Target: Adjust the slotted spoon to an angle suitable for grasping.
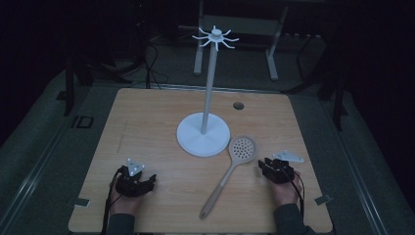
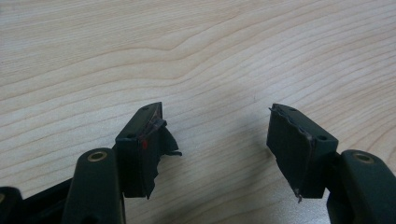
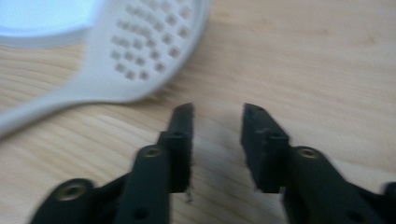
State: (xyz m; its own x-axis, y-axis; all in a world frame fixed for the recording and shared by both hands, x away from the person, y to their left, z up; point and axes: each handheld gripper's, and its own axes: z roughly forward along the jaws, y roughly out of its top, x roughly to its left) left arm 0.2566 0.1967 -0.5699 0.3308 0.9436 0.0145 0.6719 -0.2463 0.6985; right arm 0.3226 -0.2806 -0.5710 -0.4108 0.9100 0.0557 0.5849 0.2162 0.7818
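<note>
1. On the wooden table, near its middle, stands a white hook stand: a round flat base, a thin upright pole, and a ring of small hooks at the top.
2. Just right of that base lies a slotted spoon, its perforated round head touching or almost touching the base rim, its handle running toward the person's edge of the table.
3. Down at the near left, the left gripper sits low over bare wood in the person's hand; in the left gripper view its jaws stand wide apart with nothing between them.
4. At the near right, the right gripper rests just beside the spoon's head; in the right gripper view its jaws are parted, empty, with the spoon close ahead to the left.
</note>
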